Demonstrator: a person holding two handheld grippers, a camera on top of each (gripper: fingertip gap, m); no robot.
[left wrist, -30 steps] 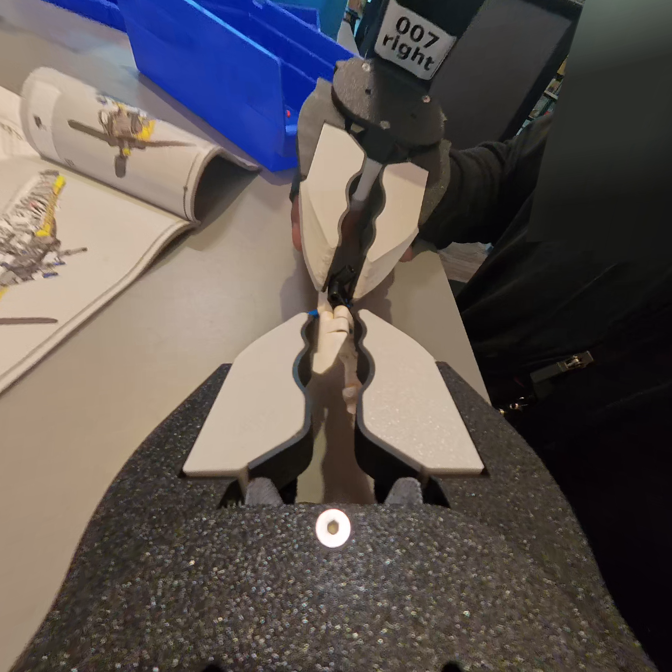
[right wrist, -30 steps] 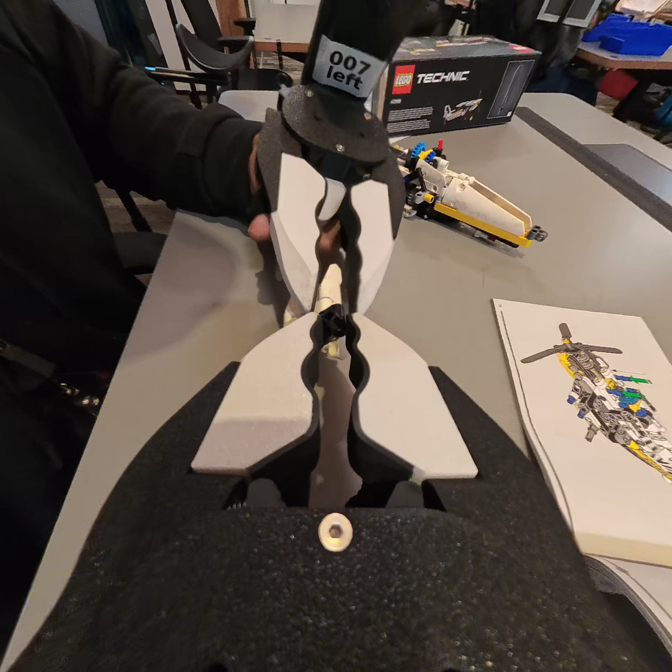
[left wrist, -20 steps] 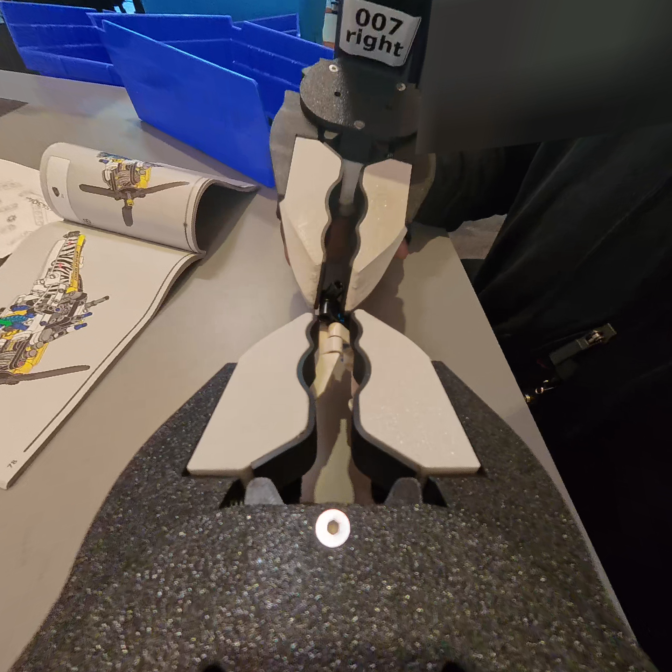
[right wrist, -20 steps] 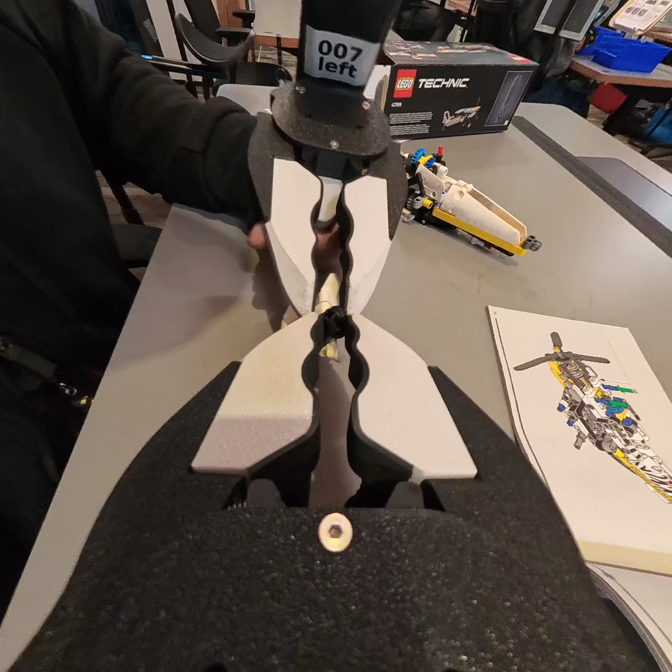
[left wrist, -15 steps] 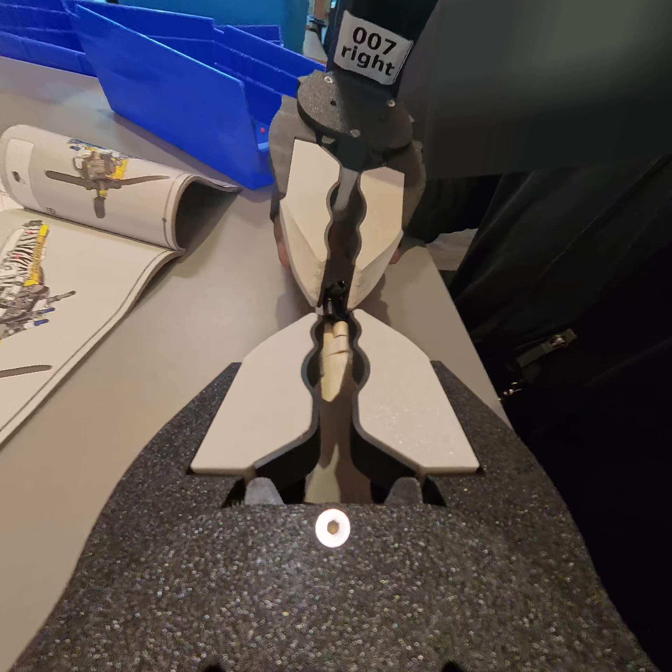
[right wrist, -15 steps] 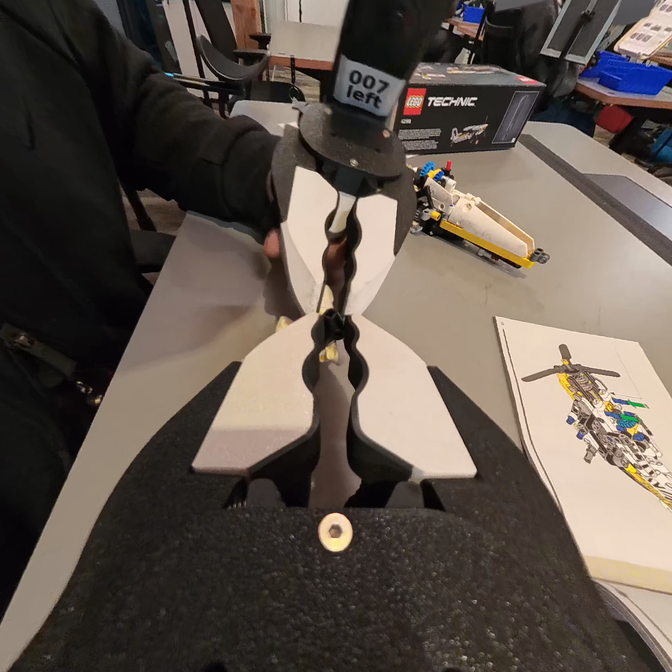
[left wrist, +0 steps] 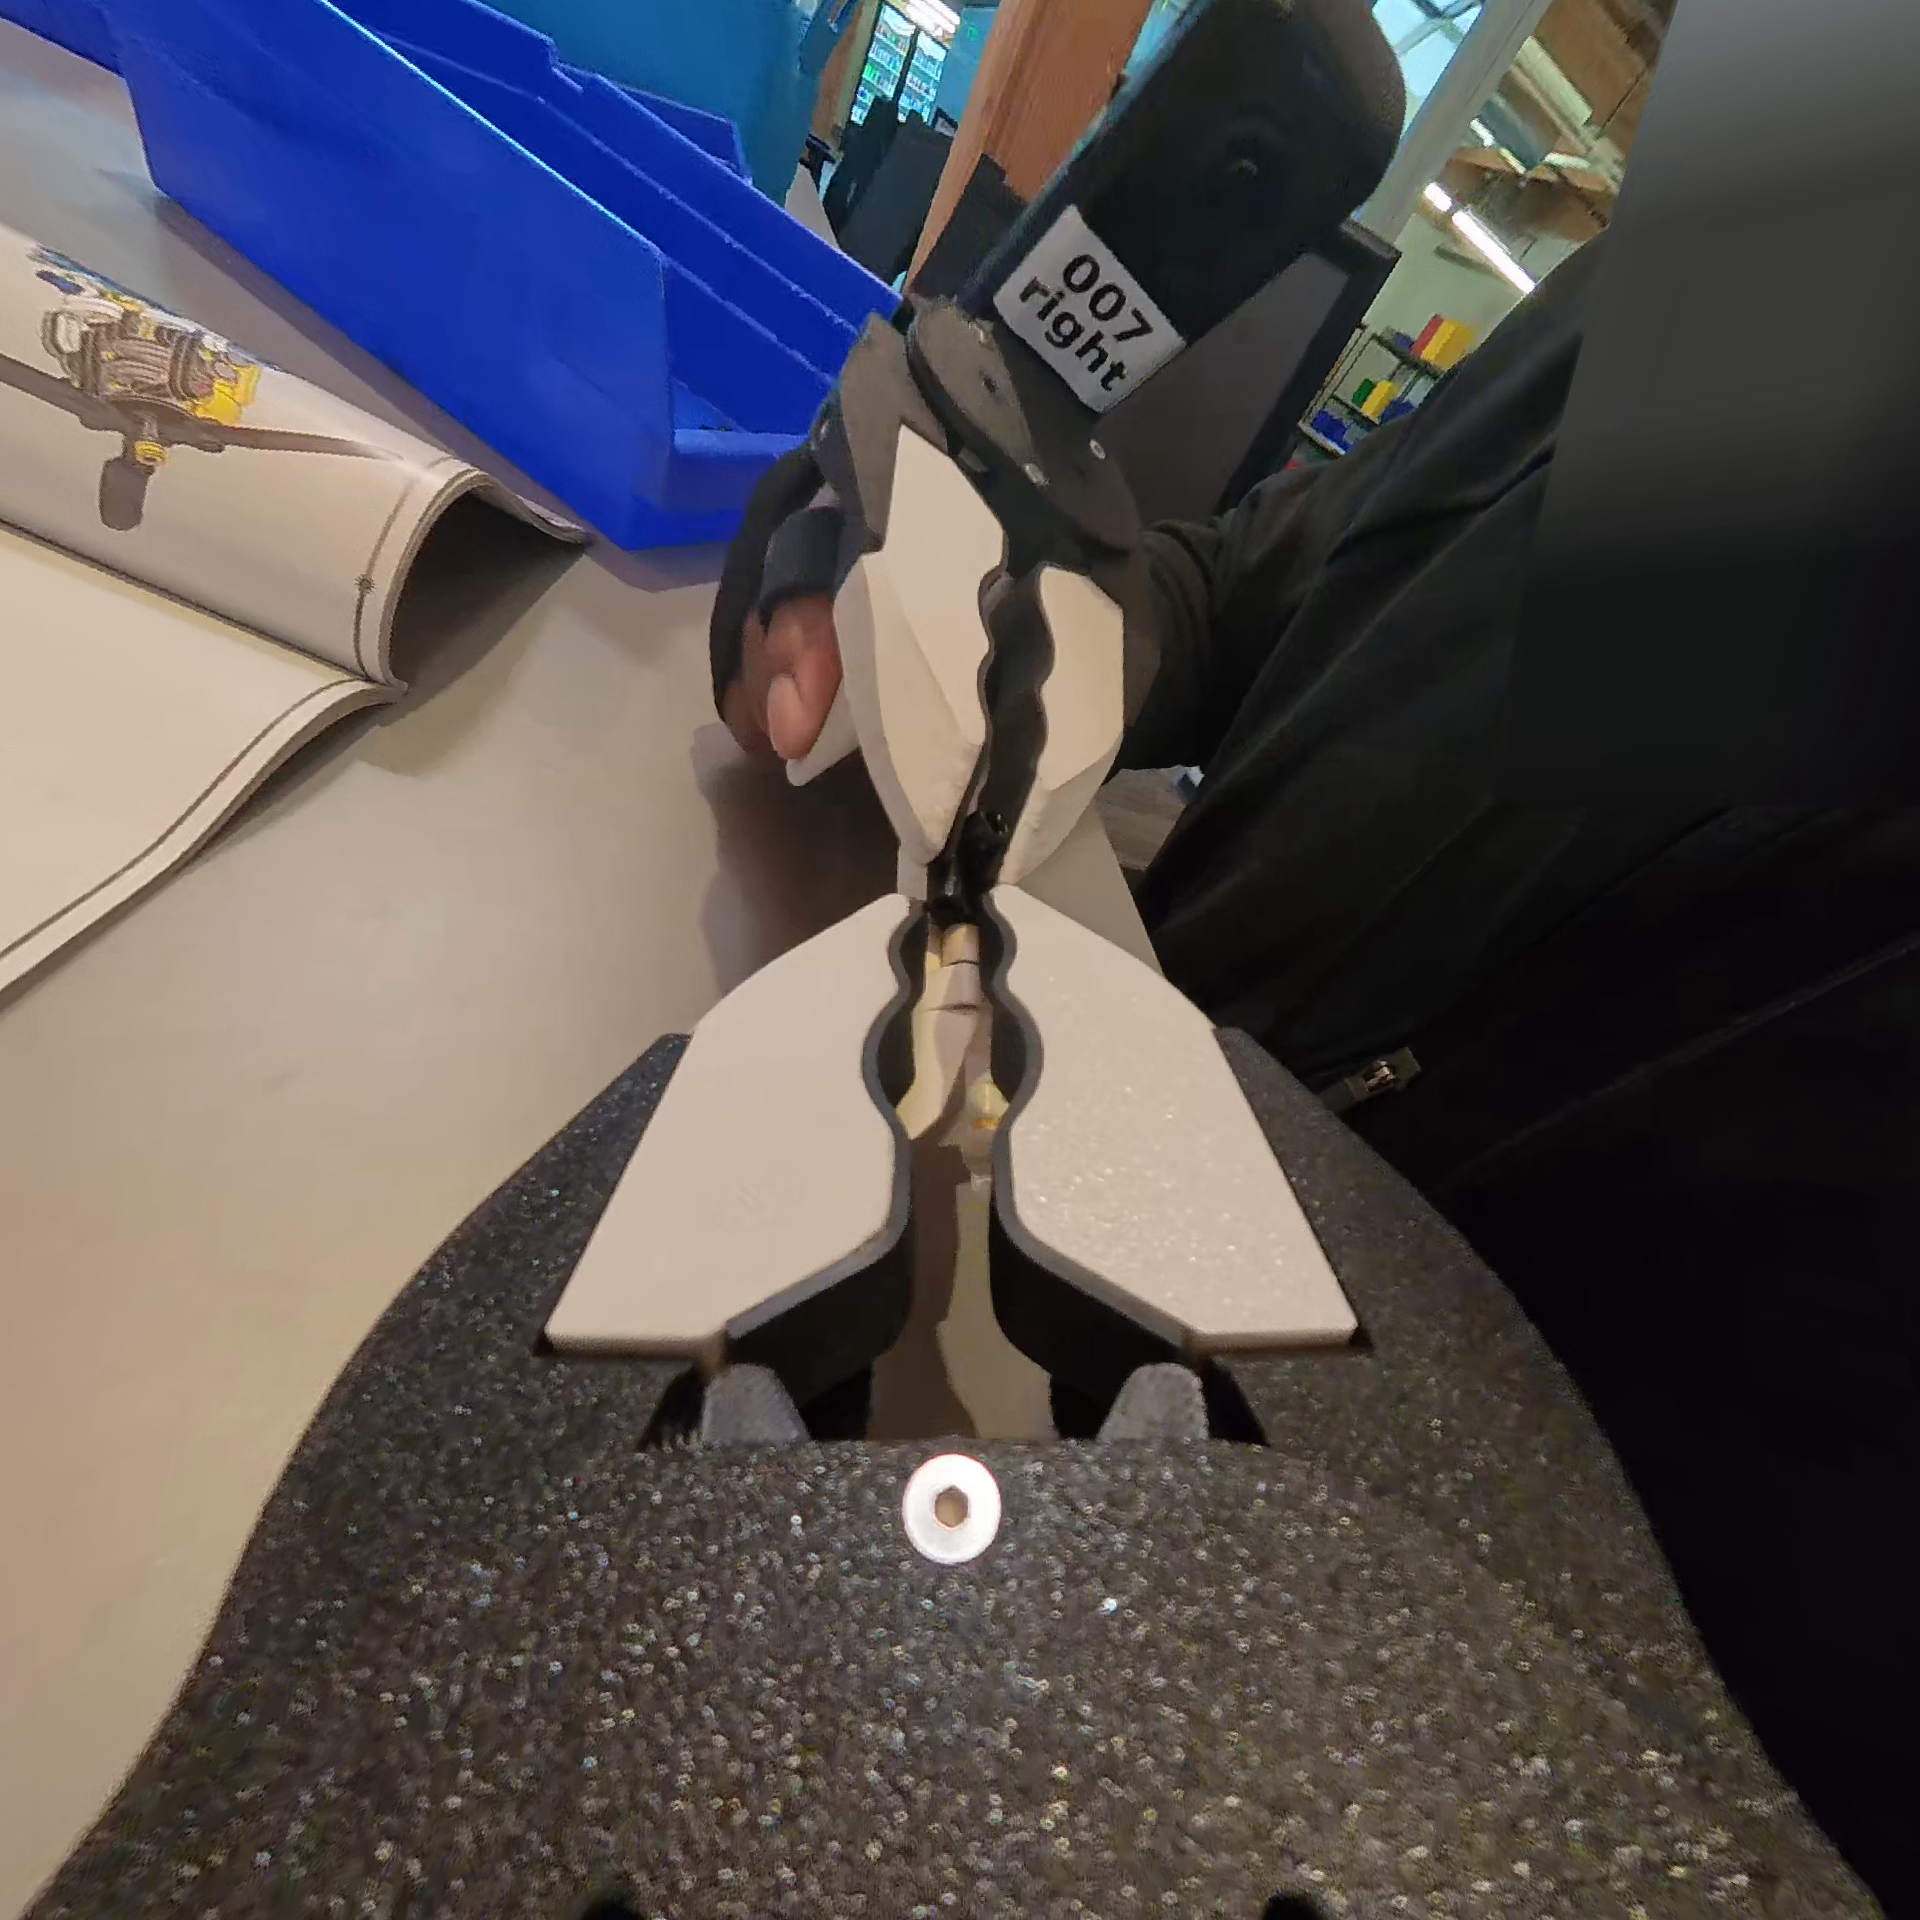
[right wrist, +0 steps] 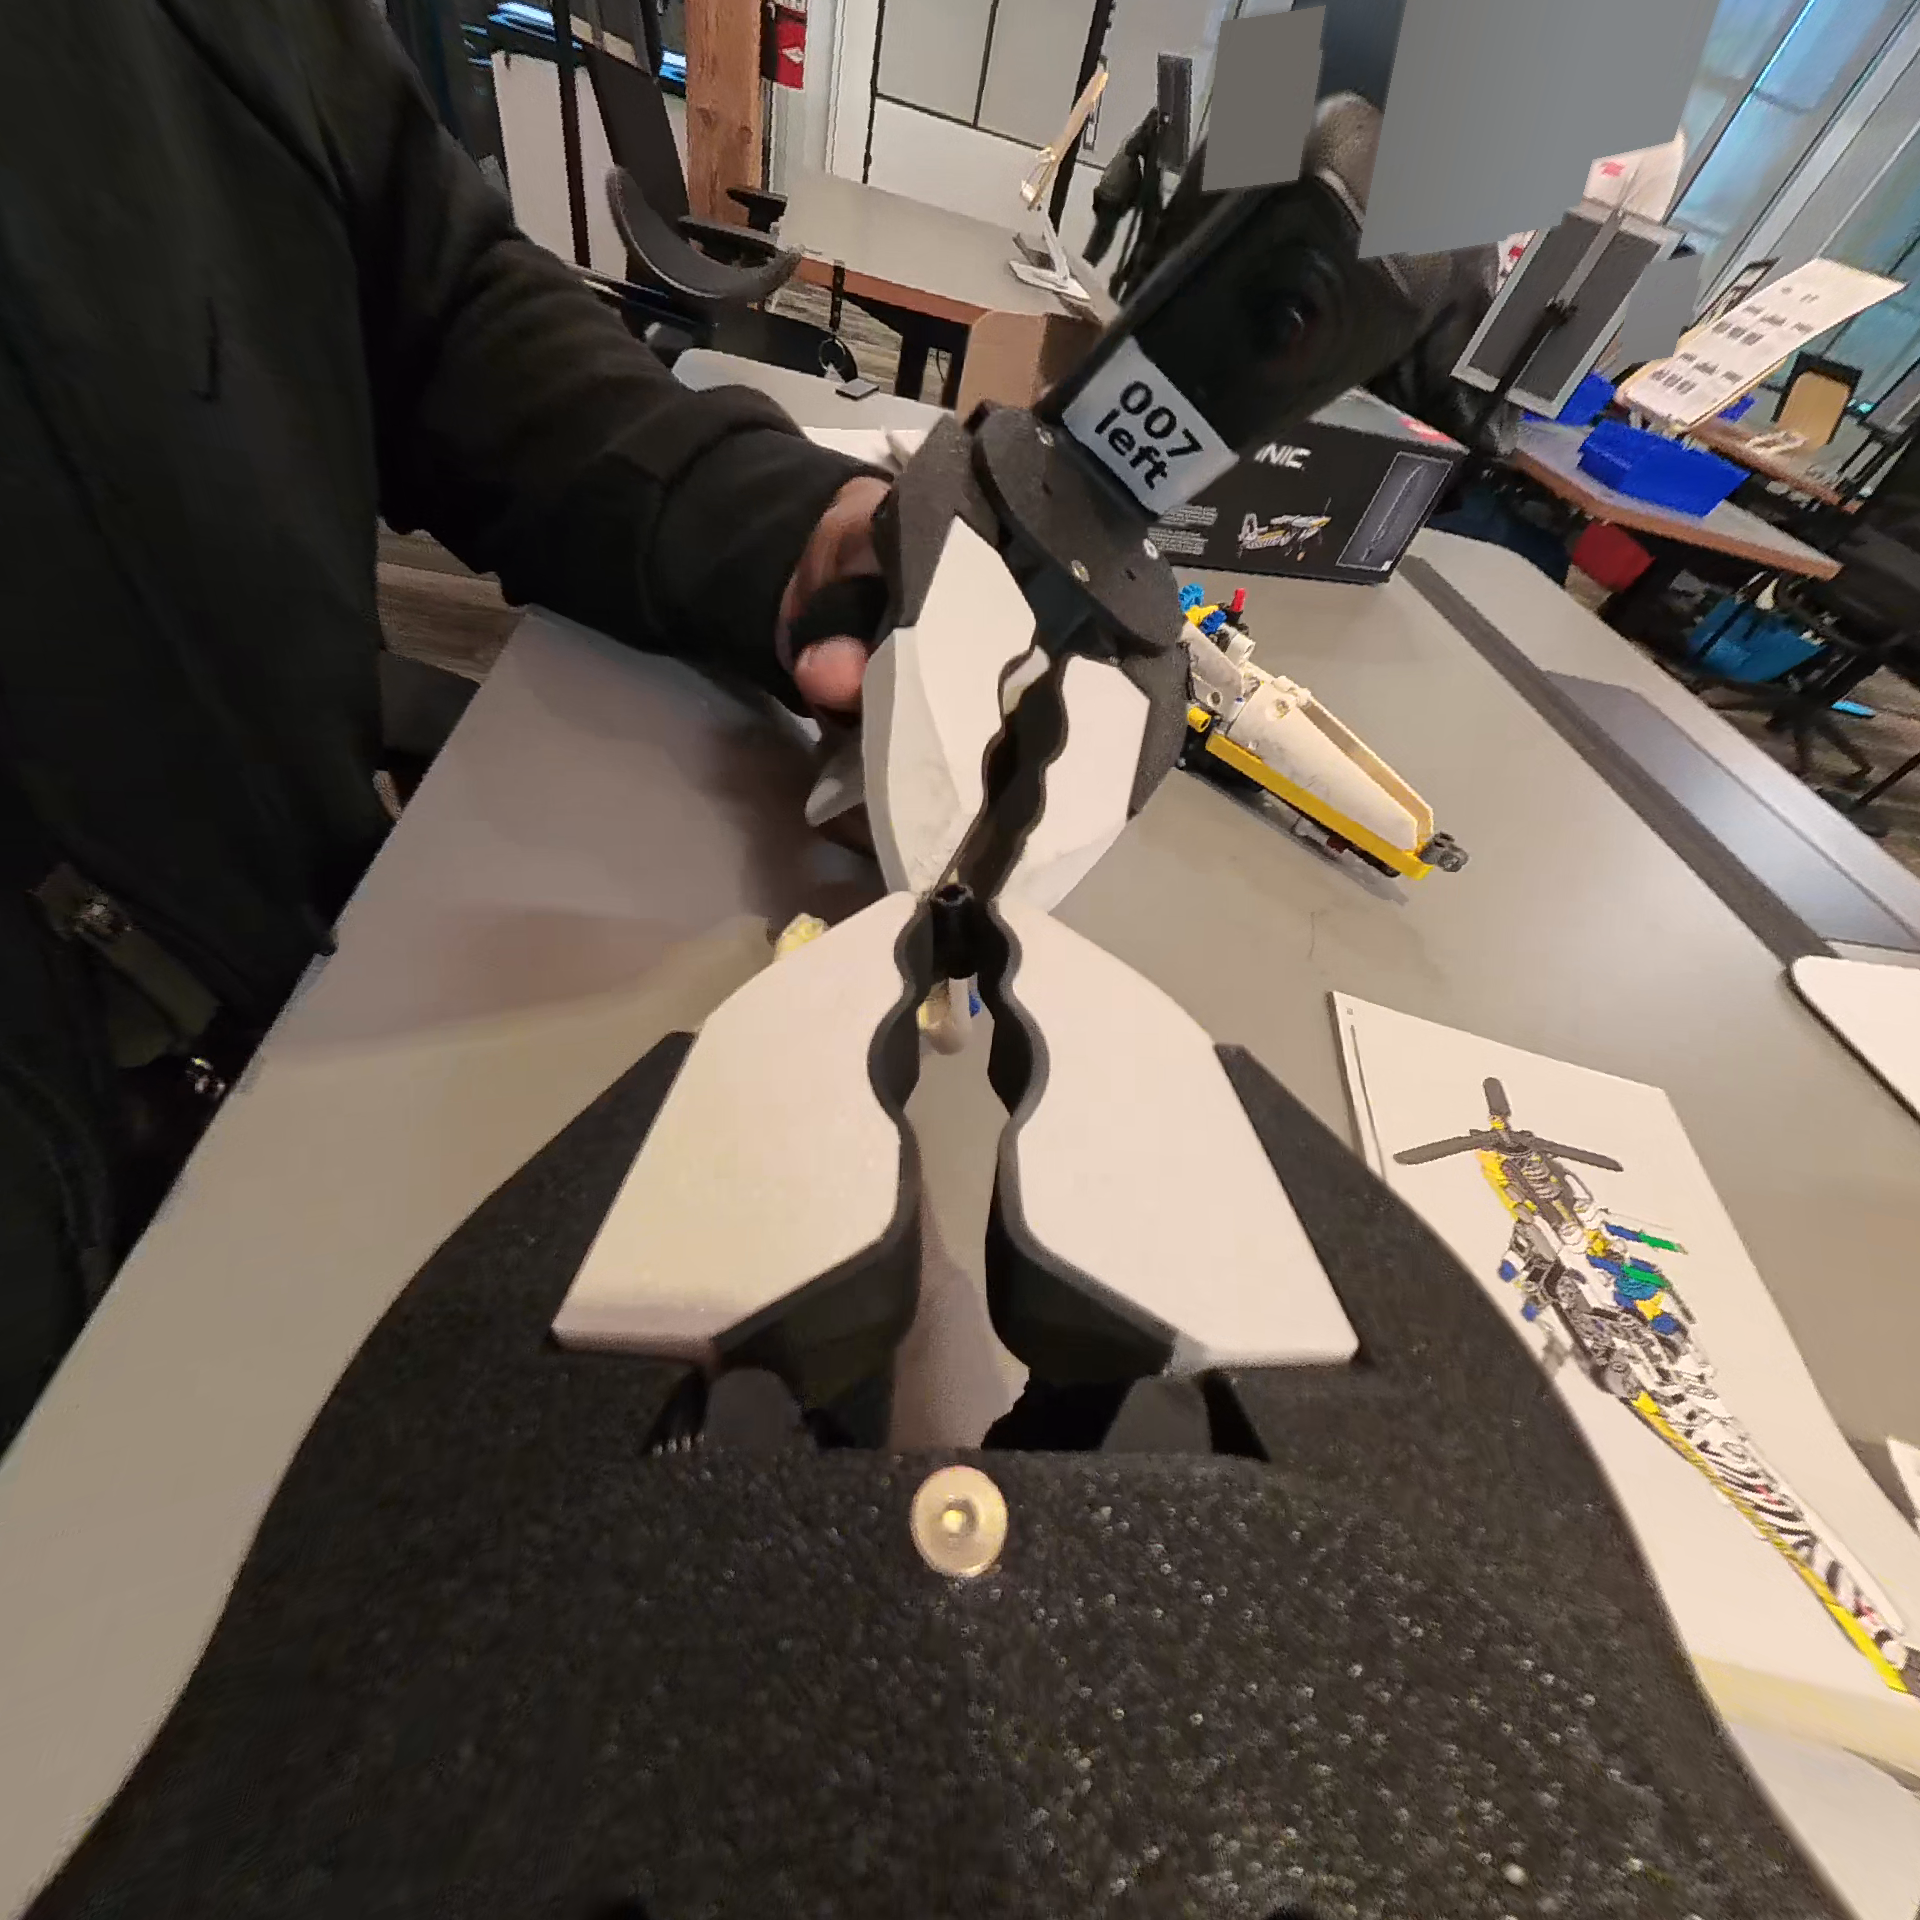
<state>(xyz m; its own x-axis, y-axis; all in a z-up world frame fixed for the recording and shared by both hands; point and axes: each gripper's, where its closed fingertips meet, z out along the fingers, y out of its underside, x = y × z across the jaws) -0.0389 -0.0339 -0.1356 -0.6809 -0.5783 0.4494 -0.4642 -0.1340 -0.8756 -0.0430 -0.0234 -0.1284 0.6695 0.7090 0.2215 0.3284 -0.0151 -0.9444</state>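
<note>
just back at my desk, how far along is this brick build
Done: a white and yellow fuselage section stands assembled on the grey table.

In hand: the left hand-held gripper is shut on a cream piece; the right hand-held gripper is shut on a small black connector, tip to tip with the other.

Left: the open instruction booklet pictures a whole helicopter with rotor, so much remains unbuilt.

I see a plain grey bench [right wrist: 1558, 914] with rounded corners carrying everything. On it an open instruction booklet [right wrist: 1538, 1247] with coloured helicopter drawings lies flat, one page curled over [left wrist: 312, 499]. Farther back a half-built toy model [right wrist: 1309, 748] in white and yellow rests on the surface, and behind it a dark cardboard box [right wrist: 1340, 499]. Blue plastic bins [left wrist: 468, 281] sit along the bench beside the booklet.
</note>
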